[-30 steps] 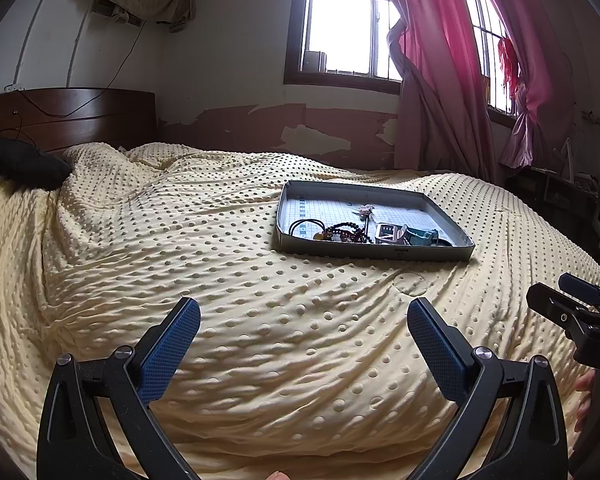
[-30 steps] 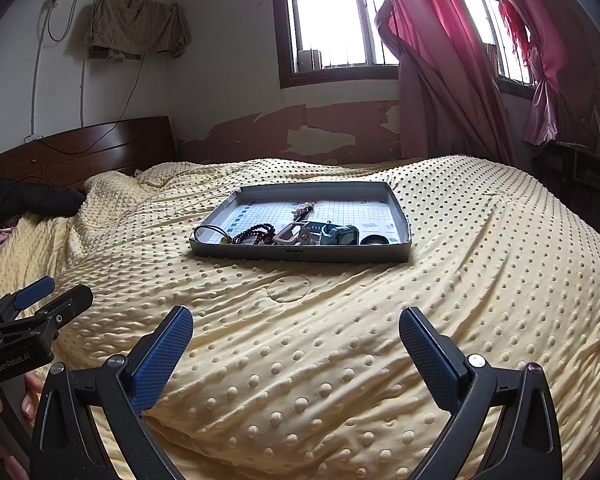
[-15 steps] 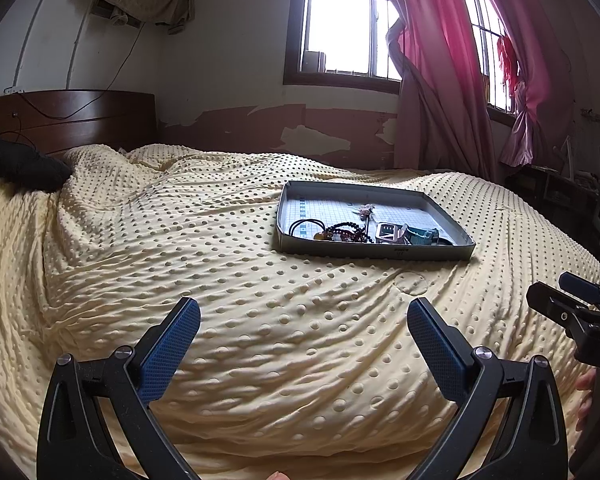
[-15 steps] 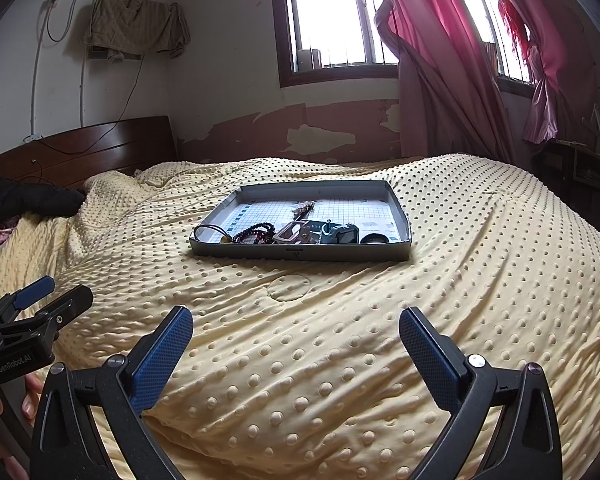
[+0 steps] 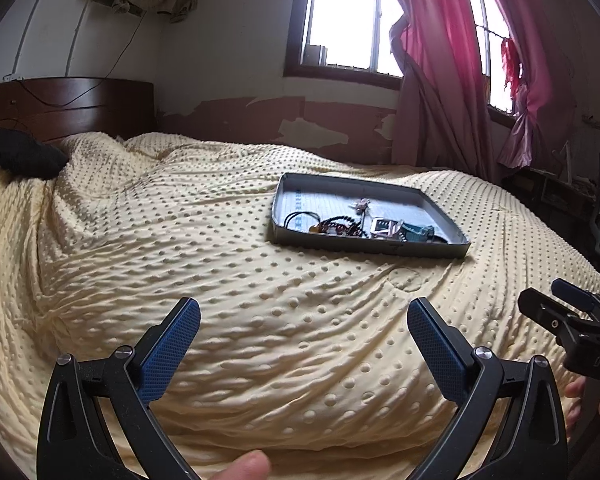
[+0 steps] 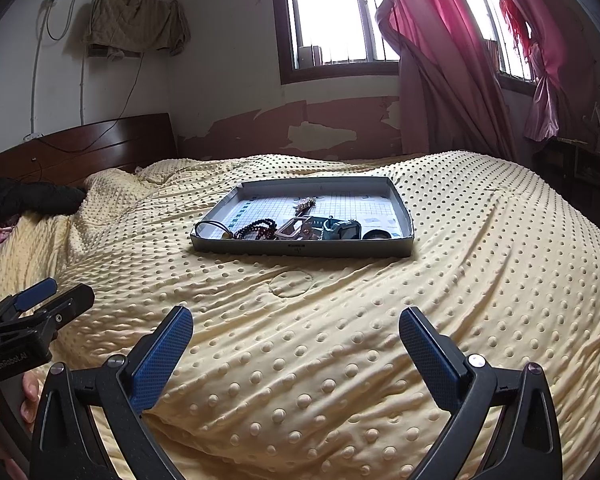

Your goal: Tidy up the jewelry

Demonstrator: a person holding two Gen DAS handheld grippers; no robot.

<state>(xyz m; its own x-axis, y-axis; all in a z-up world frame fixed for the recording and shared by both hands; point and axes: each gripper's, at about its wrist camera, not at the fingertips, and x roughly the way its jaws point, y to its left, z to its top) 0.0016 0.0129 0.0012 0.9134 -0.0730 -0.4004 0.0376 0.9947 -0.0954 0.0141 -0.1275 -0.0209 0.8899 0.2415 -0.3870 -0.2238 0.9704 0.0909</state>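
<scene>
Grey rectangular tray [image 6: 300, 250] of beaded jewelry [image 6: 256, 228] on dimpled yellow bedspread [image 6: 340, 340], well ahead of both grippers; left gripper [image 5: 304, 322] and right gripper [image 6: 296, 320] fingers spread wide, empty.

Slight shift of view toward tray [image 5: 370, 247], nothing else.

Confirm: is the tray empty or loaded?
Loaded: the tray holds a bead bracelet, a watch and other pieces.

Shallow grey tray [image 6: 300, 249], rectangular, flat on bedspread, grid-printed liner inside. Along near wall, 9 to 3 o'clock: black cord loop [image 6: 211, 225], dark red bead bracelet [image 6: 256, 229], white square-framed piece [image 6: 291, 229], teal watch [image 6: 342, 229], dark round item [image 6: 376, 234]. Small pinkish ornament [image 6: 306, 202] at centre.
</scene>
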